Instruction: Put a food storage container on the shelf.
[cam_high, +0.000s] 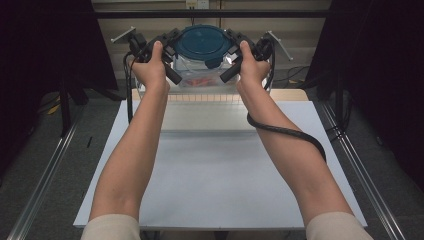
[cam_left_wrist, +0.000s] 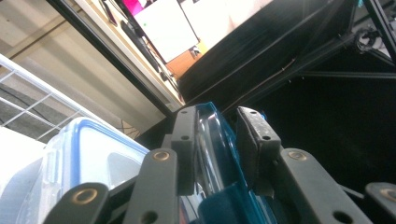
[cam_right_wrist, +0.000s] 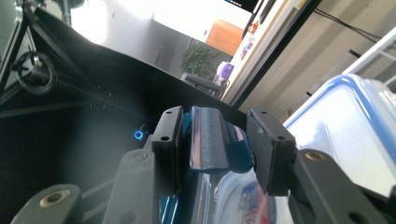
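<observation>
Both grippers hold one round dark-teal lid by its opposite edges, lifted at the far end of the white table. On the lid's left edge sits the left gripper; in the left gripper view its jaws straddle the lid's rim, with one pad flat against the rim and the other close by, so it is clamped on the lid. On the lid's right edge sits the right gripper; in the right gripper view its jaws stand on either side of a folded-up latch tab of the lid, and whether the pads actually press on the tab cannot be told.

Directly under the lid, in the high view, is a clear plastic container with something reddish inside. Beside the lid in both gripper views lies a second, blue-rimmed container lid, and beyond it a white wire rack. Towards the person from the lid the white table is bare, giving open room between the forearms. Black curtains stand well apart from the lid on either side.
</observation>
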